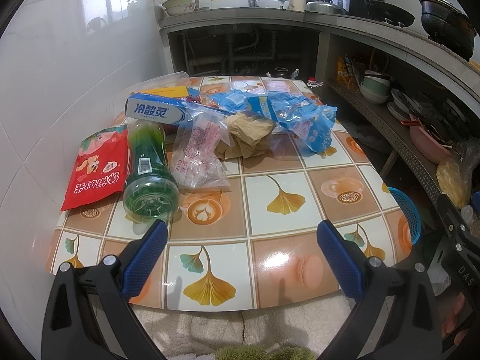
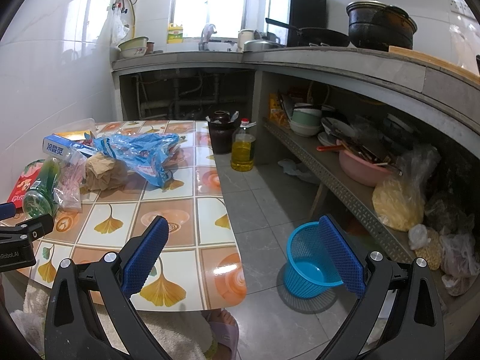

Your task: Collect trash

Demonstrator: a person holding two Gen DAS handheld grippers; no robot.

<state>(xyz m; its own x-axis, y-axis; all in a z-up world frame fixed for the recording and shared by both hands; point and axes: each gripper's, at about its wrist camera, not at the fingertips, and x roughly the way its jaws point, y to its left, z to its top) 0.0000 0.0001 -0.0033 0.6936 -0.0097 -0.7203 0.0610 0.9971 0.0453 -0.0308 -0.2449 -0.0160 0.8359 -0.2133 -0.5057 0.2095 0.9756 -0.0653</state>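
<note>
Trash lies on the patterned table (image 1: 276, 162): a green plastic bottle (image 1: 148, 171) on its side, a red snack bag (image 1: 96, 169), a toothpaste box (image 1: 156, 111), a clear pink-printed bag (image 1: 199, 153), crumpled brown paper (image 1: 250, 135) and a blue plastic wrapper (image 1: 294, 114). My left gripper (image 1: 243, 234) is open and empty over the table's near edge, its left finger close to the bottle's base. My right gripper (image 2: 243, 231) is open and empty above the table's right corner. A blue mesh bin (image 2: 309, 261) stands on the floor behind the right finger.
A clear plastic box (image 1: 168, 81) sits at the table's far left. An oil bottle (image 2: 243, 150) and dark jar (image 2: 220, 132) stand on the floor. A low shelf (image 2: 345, 186) with bowls and bags runs along the right. A white wall is on the left.
</note>
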